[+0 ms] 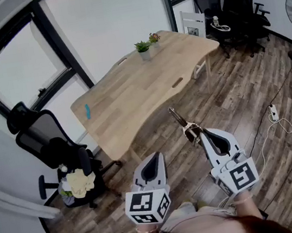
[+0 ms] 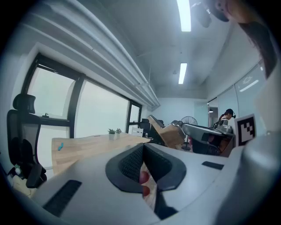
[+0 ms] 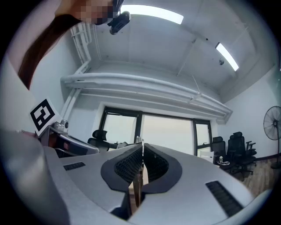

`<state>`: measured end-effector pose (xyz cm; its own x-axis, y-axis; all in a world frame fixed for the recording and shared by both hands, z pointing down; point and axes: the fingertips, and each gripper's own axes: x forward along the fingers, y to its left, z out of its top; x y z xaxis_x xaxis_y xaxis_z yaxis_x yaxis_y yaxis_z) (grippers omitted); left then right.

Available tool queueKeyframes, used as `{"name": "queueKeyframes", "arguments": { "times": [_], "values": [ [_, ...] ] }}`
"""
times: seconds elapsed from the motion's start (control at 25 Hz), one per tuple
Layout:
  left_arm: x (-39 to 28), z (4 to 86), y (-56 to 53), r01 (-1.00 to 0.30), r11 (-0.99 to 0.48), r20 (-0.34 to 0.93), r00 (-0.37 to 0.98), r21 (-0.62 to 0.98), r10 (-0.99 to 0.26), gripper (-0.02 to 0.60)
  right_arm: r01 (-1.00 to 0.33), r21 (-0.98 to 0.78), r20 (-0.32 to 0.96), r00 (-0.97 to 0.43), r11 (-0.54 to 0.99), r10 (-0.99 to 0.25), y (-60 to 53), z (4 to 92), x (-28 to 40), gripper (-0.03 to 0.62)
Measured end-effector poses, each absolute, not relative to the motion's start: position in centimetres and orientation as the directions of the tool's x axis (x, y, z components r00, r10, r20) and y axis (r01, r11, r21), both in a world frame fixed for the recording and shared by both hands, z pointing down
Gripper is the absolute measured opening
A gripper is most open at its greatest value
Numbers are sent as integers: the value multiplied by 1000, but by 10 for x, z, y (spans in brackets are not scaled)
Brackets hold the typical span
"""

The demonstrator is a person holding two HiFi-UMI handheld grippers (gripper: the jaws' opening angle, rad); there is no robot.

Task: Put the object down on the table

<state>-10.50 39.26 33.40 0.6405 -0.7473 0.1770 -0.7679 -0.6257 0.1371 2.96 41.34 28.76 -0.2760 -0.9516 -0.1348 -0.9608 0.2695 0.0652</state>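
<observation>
Pinching the thin object (image 1: 182, 123) in the right hand-held gripper (image 1: 197, 135) above the floor (image 1: 250, 83), hovering near of the bench (image 1: 131, 93), left hand-held gripper (image 1: 153, 159) pressed together, set-down not yet done.

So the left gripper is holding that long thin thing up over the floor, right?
Not quite: it's the right gripper whose fingers hold the long thin thing up over the floor. The left gripper is shut and looks empty. The head view shows it.
</observation>
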Motion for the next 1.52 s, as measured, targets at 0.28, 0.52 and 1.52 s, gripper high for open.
{"name": "queueKeyframes", "arguments": {
  "times": [0.28, 0.52, 1.52],
  "values": [
    [-126, 338, 374, -755, -641, 175, 656, 141, -734, 2, -966, 78, -148, -254, 245, -956, 398, 287, 8, 6],
    [-140, 341, 361, -730, -668, 175, 684, 147, -708, 2, -976, 68, -154, -216, 208, -964, 387, 289, -7, 6],
    [-146, 351, 303, -738, -654, 168, 675, 167, -718, 2, -980, 75, -157, -193, 183, -969, 320, 297, -4, 6]
  ]
}}
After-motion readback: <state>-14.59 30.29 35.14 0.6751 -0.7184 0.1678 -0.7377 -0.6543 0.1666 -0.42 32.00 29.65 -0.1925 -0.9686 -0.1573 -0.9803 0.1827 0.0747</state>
